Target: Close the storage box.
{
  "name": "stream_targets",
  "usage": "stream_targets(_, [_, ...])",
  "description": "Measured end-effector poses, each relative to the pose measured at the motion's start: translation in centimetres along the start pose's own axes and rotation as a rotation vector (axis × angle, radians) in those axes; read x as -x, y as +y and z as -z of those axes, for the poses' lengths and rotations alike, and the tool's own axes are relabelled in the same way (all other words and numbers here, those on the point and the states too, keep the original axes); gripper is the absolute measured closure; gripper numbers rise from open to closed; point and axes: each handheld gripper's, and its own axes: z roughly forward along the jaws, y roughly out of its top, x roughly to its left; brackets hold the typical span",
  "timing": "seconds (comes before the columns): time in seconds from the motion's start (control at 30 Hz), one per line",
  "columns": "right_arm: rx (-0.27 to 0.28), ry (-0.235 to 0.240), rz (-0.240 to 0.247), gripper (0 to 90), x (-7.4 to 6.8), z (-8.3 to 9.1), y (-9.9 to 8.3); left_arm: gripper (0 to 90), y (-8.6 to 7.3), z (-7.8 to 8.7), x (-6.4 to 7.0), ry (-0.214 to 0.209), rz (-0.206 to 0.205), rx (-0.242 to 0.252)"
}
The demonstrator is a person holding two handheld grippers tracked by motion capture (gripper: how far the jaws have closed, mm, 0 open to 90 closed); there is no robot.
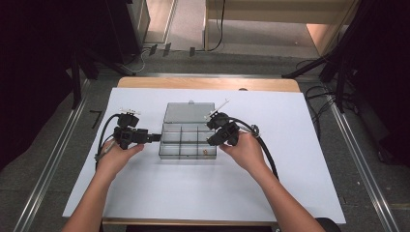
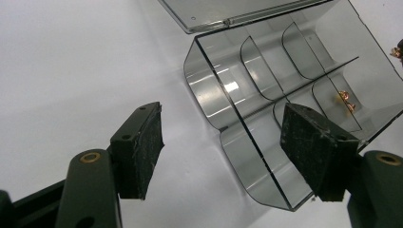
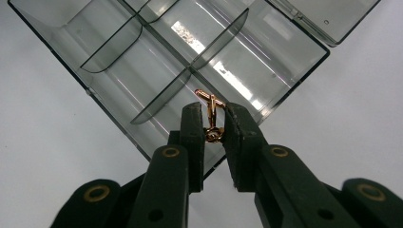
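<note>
A smoky clear compartment box (image 1: 180, 145) sits mid-table with its lid (image 1: 189, 112) folded open behind it. My right gripper (image 3: 212, 118) is shut on a small gold cufflink-like piece (image 3: 212, 100) and holds it above the box (image 3: 119, 61) near its right front corner; in the high view this gripper (image 1: 210, 140) hangs over the box's right side. A second gold piece (image 2: 347, 99) lies in a compartment at the box's far end (image 1: 205, 152). My left gripper (image 2: 228, 142) is open at the box's left end (image 1: 155, 137), whose end wall (image 2: 223, 114) shows between the jaws.
The box stands on a white sheet (image 1: 193, 193) covering the table, with bare sheet all around it. Cables trail from both grippers across the sheet. Dark stands and a metal floor rail (image 1: 53, 159) flank the table.
</note>
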Motion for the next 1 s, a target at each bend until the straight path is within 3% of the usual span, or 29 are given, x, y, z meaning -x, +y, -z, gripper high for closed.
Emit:
stream_targets(0.5, [-0.041, 0.005, 0.037, 80.0, -1.4, -2.0, 0.2, 31.6, 0.0, -0.2, 0.1, 0.005, 0.001, -0.002])
stream_targets(1.0, [-0.080, 0.008, 0.043, 79.7, -1.8, -3.4, 0.1, 31.6, -0.1, -0.2, -0.1, 0.006, -0.002, -0.010])
